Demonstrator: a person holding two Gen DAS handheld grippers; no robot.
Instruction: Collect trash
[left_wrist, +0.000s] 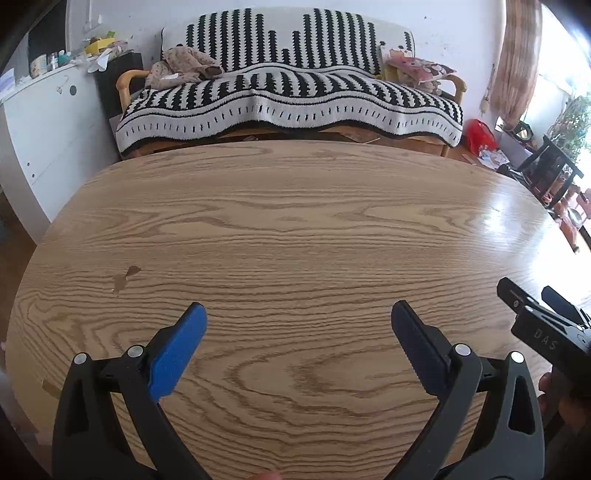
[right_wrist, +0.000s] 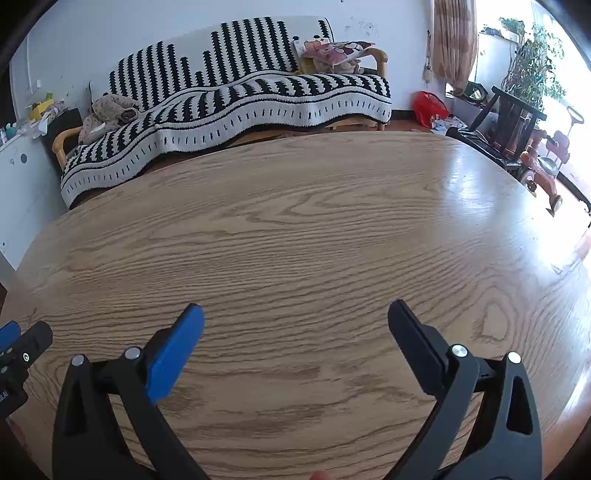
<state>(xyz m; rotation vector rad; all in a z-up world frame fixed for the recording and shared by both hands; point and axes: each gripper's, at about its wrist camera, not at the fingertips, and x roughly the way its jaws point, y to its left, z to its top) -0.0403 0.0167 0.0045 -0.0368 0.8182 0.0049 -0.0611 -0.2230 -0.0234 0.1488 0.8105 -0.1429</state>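
**Q:** Two grippers over a wooden table (left_wrist: 295, 229) with nothing on it. Where is the trash?

**A:** None shows on the tabletop in either view. My left gripper (left_wrist: 298, 317) and my right gripper (right_wrist: 295, 315) both hover near the table's near edge, each with its jaws spread wide and nothing between them. The only marks on the wood are a small brown stain (left_wrist: 125, 278) toward the left edge. Beyond the far right corner, on the floor, lie a red bag (left_wrist: 479, 136) and a scatter of papers (left_wrist: 491, 157); whether those count as the trash, I cannot tell.

**Q:** So which stage is this?

**A:** A bare table fits a moment when the trash is out of frame and yet to be picked up, and equally one when it has been cleared away. To do well here, I would keep both grippers wide and level and scan past the table's edges before I commit to anything.

**Q:** What does each camera add?

**A:** The left view shows the stain, a cluttered white cabinet (left_wrist: 55, 122) off the left edge, and my right gripper at its side. The right view shows a child's ride-on toy (right_wrist: 546, 162), plants (right_wrist: 535, 70) by the window, and a sliver of my left gripper. Both show the striped sofa (left_wrist: 291, 96).
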